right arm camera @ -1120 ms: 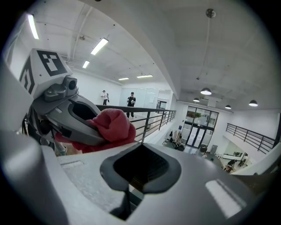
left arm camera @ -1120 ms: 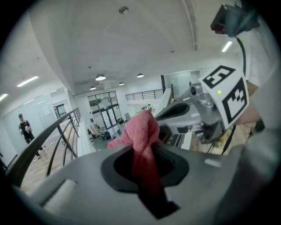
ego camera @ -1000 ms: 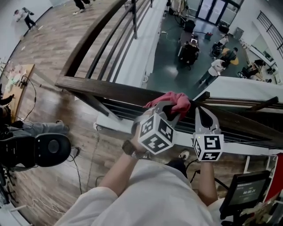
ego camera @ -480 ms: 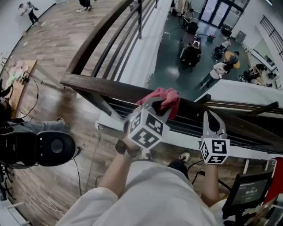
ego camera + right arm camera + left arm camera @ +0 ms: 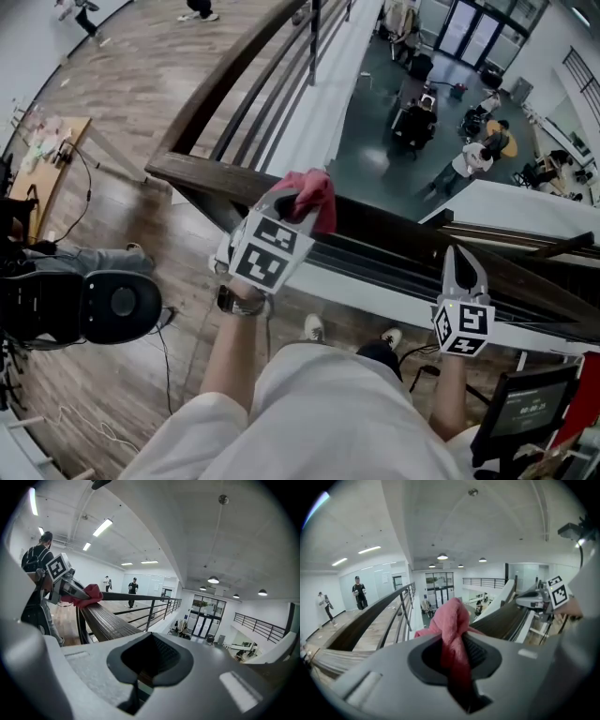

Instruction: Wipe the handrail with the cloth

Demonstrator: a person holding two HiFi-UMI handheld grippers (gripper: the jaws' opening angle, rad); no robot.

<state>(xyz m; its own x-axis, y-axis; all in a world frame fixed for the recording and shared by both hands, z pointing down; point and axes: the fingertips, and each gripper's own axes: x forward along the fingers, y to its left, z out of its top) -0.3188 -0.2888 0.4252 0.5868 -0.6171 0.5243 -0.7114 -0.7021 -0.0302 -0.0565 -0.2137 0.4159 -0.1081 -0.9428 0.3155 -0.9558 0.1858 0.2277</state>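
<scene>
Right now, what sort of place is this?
Probably an upper mezzanine in a large indoor workspace: a dark wooden handrail on black metal bars overlooks a grey lower floor where people stand and sit.

This is an upper gallery in a large open workplace. A dark wooden handrail [image 5: 197, 173] and plank flooring [image 5: 122, 75] run beyond the left gripper [image 5: 295, 199]. Far below, past the right gripper [image 5: 466, 258], people [image 5: 466, 164] work near glass doors [image 5: 469, 28] (a monitor [image 5: 525, 408] stands to its right).
</scene>
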